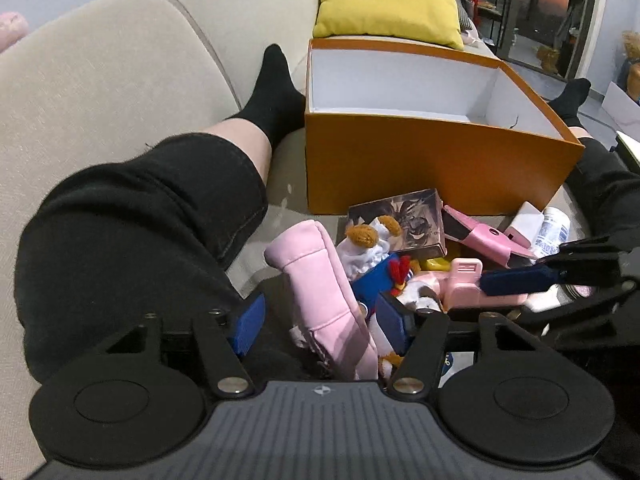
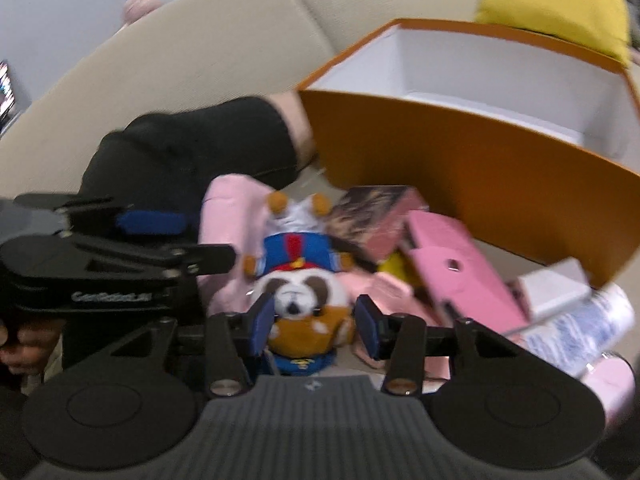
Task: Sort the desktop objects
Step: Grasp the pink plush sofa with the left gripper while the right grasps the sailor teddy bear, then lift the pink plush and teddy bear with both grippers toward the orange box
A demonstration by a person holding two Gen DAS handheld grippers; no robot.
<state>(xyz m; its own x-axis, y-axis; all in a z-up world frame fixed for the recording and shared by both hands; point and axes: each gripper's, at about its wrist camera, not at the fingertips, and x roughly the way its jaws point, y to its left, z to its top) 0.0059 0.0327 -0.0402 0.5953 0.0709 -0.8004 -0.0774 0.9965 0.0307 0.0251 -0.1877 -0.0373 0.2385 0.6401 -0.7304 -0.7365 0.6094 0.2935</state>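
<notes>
One plush raccoon [image 2: 304, 280] in a blue jacket lies on the sofa [image 1: 120, 80], long axis toward the one orange box [image 2: 460, 160], head nearest the right gripper [image 2: 316, 322]. Its jaws straddle the head, not pressing. Left gripper [image 1: 320, 322] jaws straddle one pink pouch [image 1: 320, 280], spread apart. Writing unreadable.

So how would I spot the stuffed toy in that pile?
Find the big orange box on the sofa. In the clutter before it, beside a pink pouch, lies the stuffed toy: the only furry thing, brown and white face, blue jacket.
</notes>
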